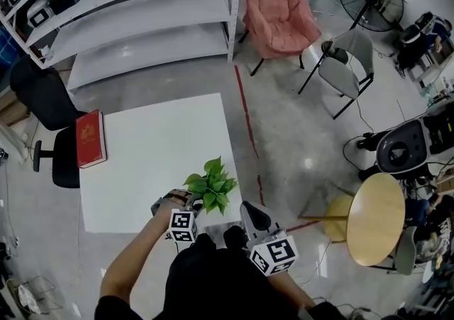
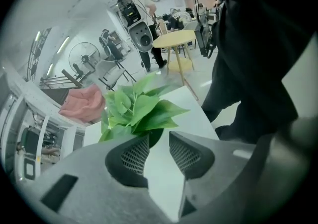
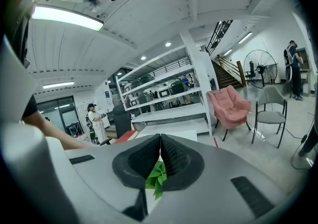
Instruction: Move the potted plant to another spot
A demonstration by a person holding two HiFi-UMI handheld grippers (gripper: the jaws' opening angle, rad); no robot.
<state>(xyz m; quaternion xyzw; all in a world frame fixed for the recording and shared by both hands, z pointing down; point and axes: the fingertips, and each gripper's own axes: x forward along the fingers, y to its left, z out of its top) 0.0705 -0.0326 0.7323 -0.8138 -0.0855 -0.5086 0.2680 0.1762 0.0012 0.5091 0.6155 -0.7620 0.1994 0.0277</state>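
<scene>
**Item:** small green leafy potted plant stands at the lower-right corner of the white square worktop, close to the near edge. Pot mostly hidden under the leaves. Flat red book at the worktop's left edge, well apart, so no obstruction.

**Step in hand (judged):** approach for pick-up w/ left tongs.

**Recommend:**
- Keep jaws wide and come in below the foliage.
- Straddle the pot wall and close on that, not on stems or leaves.
- Lift upright; the corner position leaves little margin vs. a tip over the edge.

**Left tongs:** jaws well apart, pads pressing nothing. Plant sits just beyond the tips at frame centre, leaves spreading above them. No contact confirmed.

**Right tongs**: jaws together at the tips, holding nothing. A few leaves show low in the frame behind them. In head view these tongs sit lower centre, just right of the plant — idle, as judged.
</scene>
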